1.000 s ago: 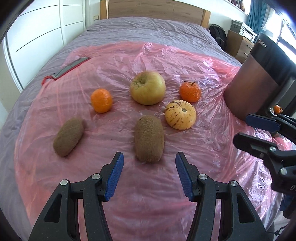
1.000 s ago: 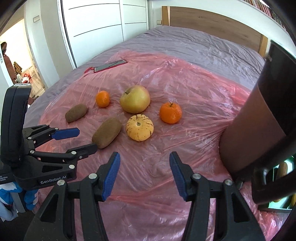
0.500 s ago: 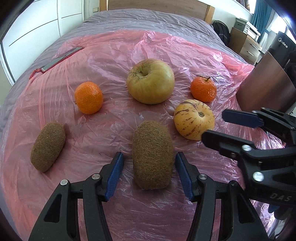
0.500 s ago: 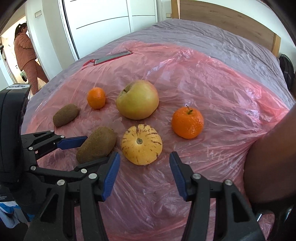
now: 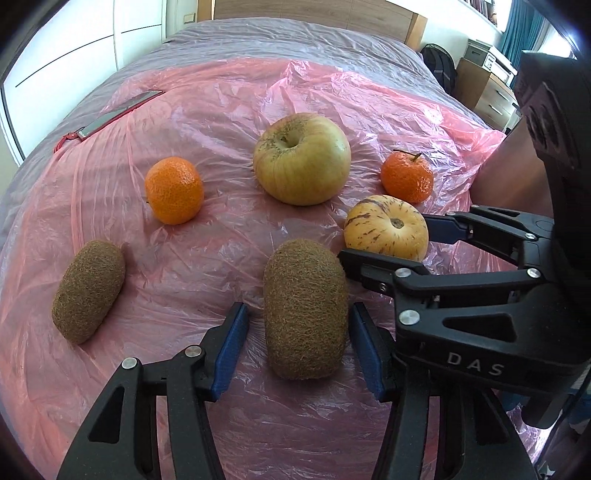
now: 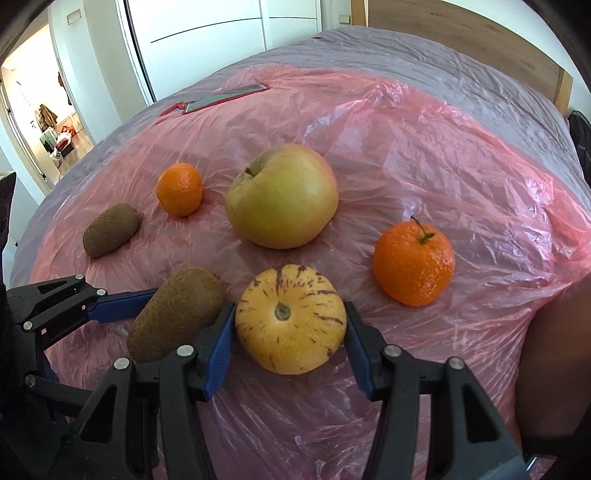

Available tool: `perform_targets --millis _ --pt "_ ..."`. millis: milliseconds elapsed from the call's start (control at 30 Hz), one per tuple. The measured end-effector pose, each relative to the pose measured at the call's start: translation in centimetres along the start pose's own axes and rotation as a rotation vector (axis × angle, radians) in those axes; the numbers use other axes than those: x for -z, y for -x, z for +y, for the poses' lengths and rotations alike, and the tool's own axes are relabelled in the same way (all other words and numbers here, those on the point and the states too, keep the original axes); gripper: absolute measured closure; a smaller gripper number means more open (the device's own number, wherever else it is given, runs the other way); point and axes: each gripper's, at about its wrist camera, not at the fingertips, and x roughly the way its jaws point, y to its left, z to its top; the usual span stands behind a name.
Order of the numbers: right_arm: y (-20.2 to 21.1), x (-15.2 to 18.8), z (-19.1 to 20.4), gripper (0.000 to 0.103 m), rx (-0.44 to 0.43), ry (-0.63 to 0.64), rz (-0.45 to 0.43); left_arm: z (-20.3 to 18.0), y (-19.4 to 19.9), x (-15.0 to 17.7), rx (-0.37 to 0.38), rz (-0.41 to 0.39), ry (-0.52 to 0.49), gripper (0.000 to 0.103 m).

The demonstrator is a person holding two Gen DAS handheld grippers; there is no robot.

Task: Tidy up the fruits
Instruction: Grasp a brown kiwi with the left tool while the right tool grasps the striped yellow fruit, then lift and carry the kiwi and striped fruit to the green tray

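Note:
Fruits lie on a pink plastic sheet point(image 5: 258, 96) on a bed. My left gripper point(image 5: 299, 325) is open with its fingers on either side of a large kiwi point(image 5: 304, 308), which also shows in the right wrist view point(image 6: 173, 317). My right gripper point(image 6: 290, 321) is open around a yellow striped melon point(image 6: 291, 317), also in the left wrist view point(image 5: 388, 230). Beyond lie a big green apple point(image 5: 301, 158), a left tangerine point(image 5: 173, 195), a right tangerine point(image 5: 406, 177) and a second kiwi point(image 5: 88, 290).
A phone with a red strap point(image 5: 118, 112) lies at the sheet's far left edge. A brown upright object point(image 6: 554, 362) stands at the right. The headboard point(image 5: 314, 11) and furniture point(image 5: 484, 85) are behind the bed.
Both grippers moved forward and down. The left fingers now flank the large kiwi and the right fingers flank the striped melon. The fruits have not moved.

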Motion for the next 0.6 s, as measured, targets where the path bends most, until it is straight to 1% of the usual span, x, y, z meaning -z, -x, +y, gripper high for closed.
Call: perform_targets --millis 167,267,300,333,467,600 --pt "-0.4 0.0 -0.2 0.026 -0.004 -0.010 0.014 -0.2 -0.1 0.0 -0.012 0.007 -0.007 0.057" --pt "-0.4 0.0 -0.2 0.027 -0.006 -0.022 0.019 -0.4 -0.2 -0.1 -0.012 0.012 -0.018 0.063" --pt "-0.3 0.1 -0.3 0.027 -0.007 -0.029 0.016 -0.5 -0.2 -0.1 -0.009 0.014 -0.022 0.066" --pt "-0.1 0.1 -0.3 0.028 -0.011 -0.042 0.011 -0.6 -0.2 -0.1 -0.007 0.016 -0.027 0.067" --pt "0.8 0.4 -0.7 0.028 -0.009 -0.077 -0.005 -0.3 -0.1 -0.1 0.006 0.022 -0.007 0.067" --pt "2.1 0.9 -1.0 0.028 0.003 -0.100 -0.020 -0.5 0.1 -0.3 -0.003 0.023 -0.006 0.067"
